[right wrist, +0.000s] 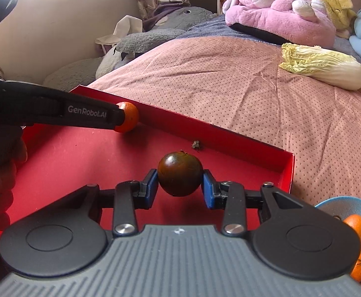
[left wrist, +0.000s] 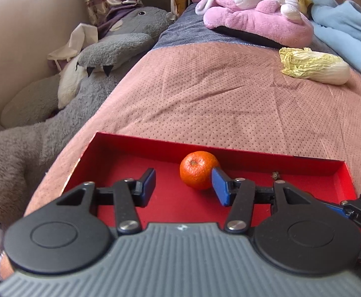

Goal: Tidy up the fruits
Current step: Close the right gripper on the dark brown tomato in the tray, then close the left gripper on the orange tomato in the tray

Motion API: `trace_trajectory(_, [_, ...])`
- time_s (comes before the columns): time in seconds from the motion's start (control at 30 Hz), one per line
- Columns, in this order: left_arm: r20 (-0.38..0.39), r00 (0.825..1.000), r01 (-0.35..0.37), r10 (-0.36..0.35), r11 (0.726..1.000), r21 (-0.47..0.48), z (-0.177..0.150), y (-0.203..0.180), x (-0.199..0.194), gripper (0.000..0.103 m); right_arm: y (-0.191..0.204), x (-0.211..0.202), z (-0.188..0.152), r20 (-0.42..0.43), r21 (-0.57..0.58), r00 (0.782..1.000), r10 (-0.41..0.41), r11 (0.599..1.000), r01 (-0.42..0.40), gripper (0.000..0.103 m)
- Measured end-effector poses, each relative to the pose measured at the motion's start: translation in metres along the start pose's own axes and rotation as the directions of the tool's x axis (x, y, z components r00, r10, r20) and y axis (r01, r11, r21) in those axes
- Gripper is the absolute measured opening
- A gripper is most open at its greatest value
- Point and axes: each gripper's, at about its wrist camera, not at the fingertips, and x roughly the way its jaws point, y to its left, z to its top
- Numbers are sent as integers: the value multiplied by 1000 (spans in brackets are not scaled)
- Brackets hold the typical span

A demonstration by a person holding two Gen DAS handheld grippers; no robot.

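A red tray (left wrist: 267, 157) lies on the pink bedspread. An orange tangerine (left wrist: 198, 169) rests on its floor near the far wall. My left gripper (left wrist: 183, 185) is open, the tangerine just ahead of its right pad (left wrist: 220, 188), free of the grip. In the right wrist view the tray (right wrist: 229, 133) and tangerine (right wrist: 128, 120) show again, partly behind the left gripper's body. My right gripper (right wrist: 179, 185) is shut on a dark red-green tomato (right wrist: 180, 177) low over the tray floor.
A blue bowl (right wrist: 348, 208) with several tangerines and a green fruit sits right of the tray. A napa cabbage (left wrist: 314, 65) lies on the bedspread at the far right. Plush toys lie at the left and back. A small dry stem bit (right wrist: 195, 145) lies in the tray.
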Motion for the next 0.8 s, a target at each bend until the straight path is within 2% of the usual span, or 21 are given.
trace_trajectory(0.07, [-13, 1000, 19, -19, 1000, -21, 1, 4, 2, 52, -1, -1, -1, 4, 10, 1000, 5, 1000, -5, 43])
trace_trajectory(0.23, [-25, 999, 37, -36, 999, 7, 3, -4, 7, 52, 2, 1, -4, -4, 6, 1000, 15, 1000, -15, 43])
trace_trajectory(0.37, [-37, 999, -3, 6, 998, 66, 5, -10, 17, 52, 2, 4, -7, -15, -3, 1000, 10, 1000, -10, 43])
trace_trajectory(0.5, [-44, 999, 20, -17, 998, 53, 9, -2, 25, 55, 1, 3, -6, -14, -2, 1000, 12, 1000, -12, 43])
trace_trajectory(0.57, [-40, 999, 25, -22, 997, 74, 9, -4, 26, 52, 2, 3, -6, -16, -9, 1000, 9, 1000, -9, 43])
trace_trajectory(0.6, [-35, 999, 29, -26, 996, 86, 9, -6, 26, 42, 3, 3, -6, -19, -11, 1000, 6, 1000, -7, 43])
trace_trajectory(0.8, [-21, 999, 32, -29, 993, 113, 6, -9, 23, 40, 4, -2, -5, -25, -13, 1000, -3, 1000, 3, 43])
